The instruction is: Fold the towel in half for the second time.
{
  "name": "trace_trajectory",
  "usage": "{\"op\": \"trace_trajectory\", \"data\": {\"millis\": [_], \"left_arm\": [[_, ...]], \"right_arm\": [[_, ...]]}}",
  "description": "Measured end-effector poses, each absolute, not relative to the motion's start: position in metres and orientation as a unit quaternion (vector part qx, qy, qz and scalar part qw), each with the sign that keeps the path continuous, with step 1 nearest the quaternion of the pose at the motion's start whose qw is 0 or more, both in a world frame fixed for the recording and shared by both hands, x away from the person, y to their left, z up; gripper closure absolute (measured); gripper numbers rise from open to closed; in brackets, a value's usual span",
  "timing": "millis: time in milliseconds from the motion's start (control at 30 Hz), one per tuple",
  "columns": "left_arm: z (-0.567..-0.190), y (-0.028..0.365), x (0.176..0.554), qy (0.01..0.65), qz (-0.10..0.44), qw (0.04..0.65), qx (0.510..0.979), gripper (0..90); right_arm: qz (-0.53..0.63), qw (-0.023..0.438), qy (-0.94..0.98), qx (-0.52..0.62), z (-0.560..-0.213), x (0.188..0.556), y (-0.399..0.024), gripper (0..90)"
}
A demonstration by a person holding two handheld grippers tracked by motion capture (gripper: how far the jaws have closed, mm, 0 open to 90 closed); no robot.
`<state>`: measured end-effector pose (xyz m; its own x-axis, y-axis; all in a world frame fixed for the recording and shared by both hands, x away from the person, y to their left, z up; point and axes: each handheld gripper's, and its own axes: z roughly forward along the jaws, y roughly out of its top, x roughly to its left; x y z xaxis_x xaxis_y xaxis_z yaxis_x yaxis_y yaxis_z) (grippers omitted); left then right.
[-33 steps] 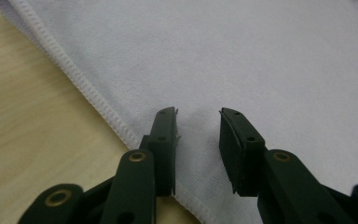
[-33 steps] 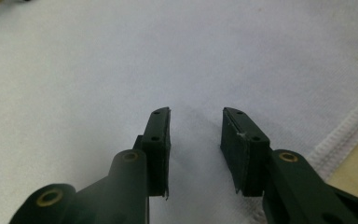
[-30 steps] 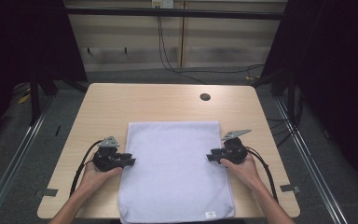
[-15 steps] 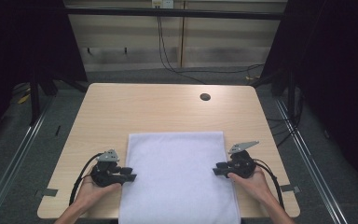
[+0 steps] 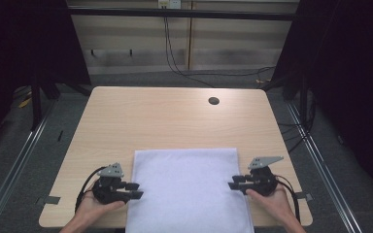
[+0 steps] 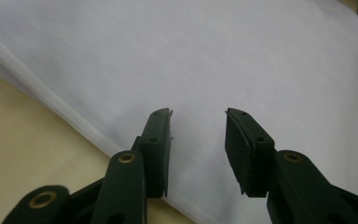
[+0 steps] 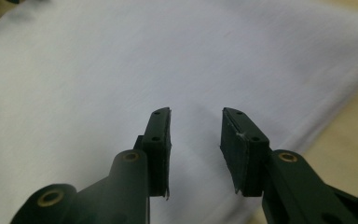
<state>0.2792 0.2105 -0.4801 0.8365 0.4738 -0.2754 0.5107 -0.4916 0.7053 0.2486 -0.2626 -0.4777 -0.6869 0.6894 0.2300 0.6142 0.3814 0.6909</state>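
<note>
I see the folded white cloth (image 5: 189, 189) lying flat on the near half of the table (image 5: 165, 121), its near edge running over the table's front rim. Everything else I place against that cloth. My left tool (image 5: 135, 190) sits at the cloth's left edge, tips just over the hem; its jaws have just been opening and stand apart with only flat fabric beneath them, nothing pinched. In the left gripper view the layered hem (image 6: 51, 100) runs diagonally past the left tool (image 6: 198, 135). My right tool (image 5: 235, 184) mirrors it at the cloth's right edge, jaws likewise parted after a brief narrowing and reopening, gripping nothing. I judge the two are set opposite each other low on the sides so both edges can be taken together and the cloth folded evenly.
</note>
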Motion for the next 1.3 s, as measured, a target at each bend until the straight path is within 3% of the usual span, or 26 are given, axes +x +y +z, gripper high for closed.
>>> {"op": "trace_trajectory", "data": {"millis": [167, 467, 867, 967, 1133, 1300], "left_arm": [[-0.472, 0.209, 0.323, 0.304, 0.005, 0.427, 0.851, 62.5], [-0.475, 0.209, 0.381, 0.346, 0.03, 0.445, 0.826, 62.8], [-0.492, 0.218, 0.373, 0.373, 0.05, 0.417, 0.827, 54.5], [-0.491, 0.219, 0.377, 0.375, 0.061, 0.421, 0.824, 51.9], [-0.497, 0.217, 0.386, 0.371, 0.049, 0.423, 0.825, 49.0], [-0.502, 0.214, 0.386, 0.356, 0.045, 0.406, 0.84, 53.7]], "right_arm": [[0.422, 0.122, 0.801, 0.407, -0.465, 0.29, -0.279, 61.8], [0.422, 0.089, 0.795, 0.427, -0.476, 0.355, -0.287, 57.6], [0.383, 0.071, 0.812, 0.435, -0.5, 0.358, -0.281, 56.0], [0.374, 0.079, 0.818, 0.43, -0.502, 0.357, -0.277, 58.3], [0.384, 0.063, 0.815, 0.43, -0.504, 0.358, -0.282, 79.4], [0.389, 0.052, 0.809, 0.437, -0.506, 0.36, -0.284, 85.0]]}}
